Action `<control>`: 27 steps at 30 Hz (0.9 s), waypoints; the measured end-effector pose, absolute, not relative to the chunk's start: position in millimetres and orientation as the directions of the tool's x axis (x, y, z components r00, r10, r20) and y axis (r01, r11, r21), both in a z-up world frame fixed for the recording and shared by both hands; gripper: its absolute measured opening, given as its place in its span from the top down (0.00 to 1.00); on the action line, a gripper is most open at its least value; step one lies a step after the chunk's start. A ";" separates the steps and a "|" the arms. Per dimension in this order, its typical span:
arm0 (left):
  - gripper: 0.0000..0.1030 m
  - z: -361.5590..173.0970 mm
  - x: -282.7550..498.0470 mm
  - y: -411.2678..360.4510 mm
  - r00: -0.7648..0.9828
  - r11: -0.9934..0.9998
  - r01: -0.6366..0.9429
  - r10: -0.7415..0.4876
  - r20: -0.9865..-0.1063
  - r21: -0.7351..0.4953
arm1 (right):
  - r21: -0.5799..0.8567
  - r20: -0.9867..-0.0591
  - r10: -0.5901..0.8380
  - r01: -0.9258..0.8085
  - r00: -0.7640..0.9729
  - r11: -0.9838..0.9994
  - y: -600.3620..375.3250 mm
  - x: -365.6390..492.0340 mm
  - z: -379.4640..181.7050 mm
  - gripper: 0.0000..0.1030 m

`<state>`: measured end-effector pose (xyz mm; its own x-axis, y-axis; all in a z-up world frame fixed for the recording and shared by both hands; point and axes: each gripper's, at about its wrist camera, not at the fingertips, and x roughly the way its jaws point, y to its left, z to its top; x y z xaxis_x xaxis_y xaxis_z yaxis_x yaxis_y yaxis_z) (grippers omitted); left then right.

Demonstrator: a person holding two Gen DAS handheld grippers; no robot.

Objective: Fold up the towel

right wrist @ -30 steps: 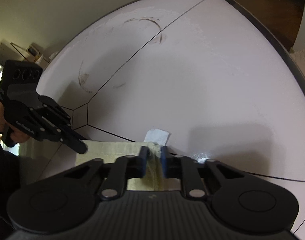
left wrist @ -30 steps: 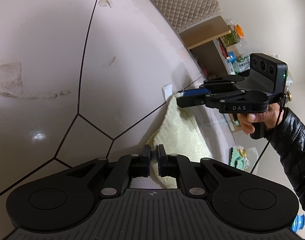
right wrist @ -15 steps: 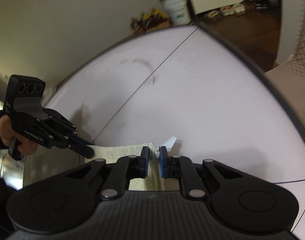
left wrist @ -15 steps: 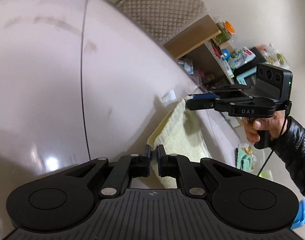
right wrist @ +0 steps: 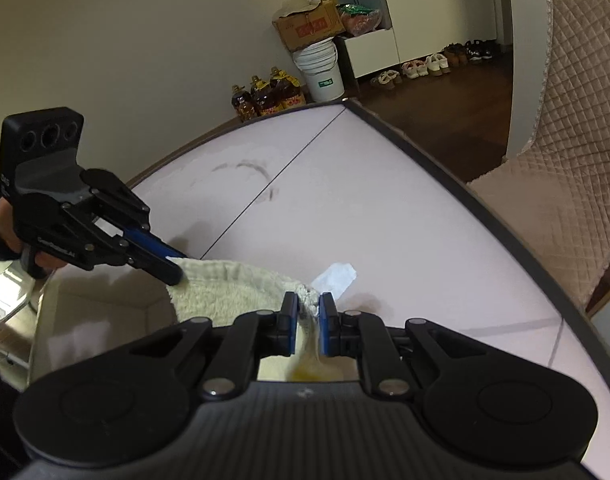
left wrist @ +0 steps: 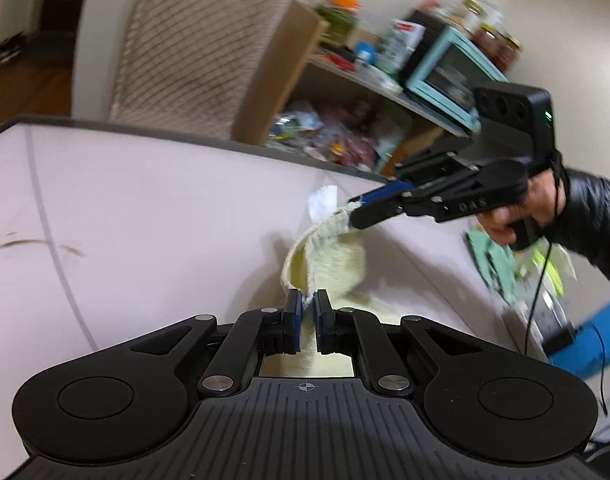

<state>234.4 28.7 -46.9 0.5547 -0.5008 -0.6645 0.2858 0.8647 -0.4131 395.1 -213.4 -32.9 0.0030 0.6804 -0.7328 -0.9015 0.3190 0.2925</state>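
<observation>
Pale yellow fluffy towel (right wrist: 241, 284), edge sagging between both tongs, white tag (right wrist: 337, 276)

light: soft, even indoor | left view motion-blurred | right view sharp | fisheye-bent edges

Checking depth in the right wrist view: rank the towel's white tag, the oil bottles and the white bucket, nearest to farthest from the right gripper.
From the right gripper:
1. White tag, just ahead and right of the fingertips, on the towel corner.
2. Oil bottles, on the floor past the table's far edge.
3. White bucket, behind the bottles, to their right.
</observation>
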 end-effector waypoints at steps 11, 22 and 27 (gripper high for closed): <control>0.93 -46.8 191.7 -37.7 0.465 0.817 0.376 -0.574 -0.674 -0.437 | 0.190 -0.801 0.598 -0.946 0.006 0.264 -254.1 341.5 -26.7 0.88; 0.93 -78.0 178.1 -71.6 0.388 0.802 0.412 -0.584 -0.713 -0.433 | 0.065 -0.864 0.501 -0.979 0.042 0.194 -263.5 306.7 -39.7 0.88; 0.93 -93.9 176.5 -76.9 0.368 0.806 0.410 -0.575 -0.731 -0.428 | 0.067 -0.869 0.493 -0.976 0.045 0.207 -271.0 297.3 -59.4 0.88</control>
<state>176.5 -76.9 -93.9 0.3676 -0.5751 -0.7308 0.4099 0.8056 -0.4278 297.3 -271.0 -59.4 0.0446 0.4927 -0.8691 -0.9761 0.2069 0.0671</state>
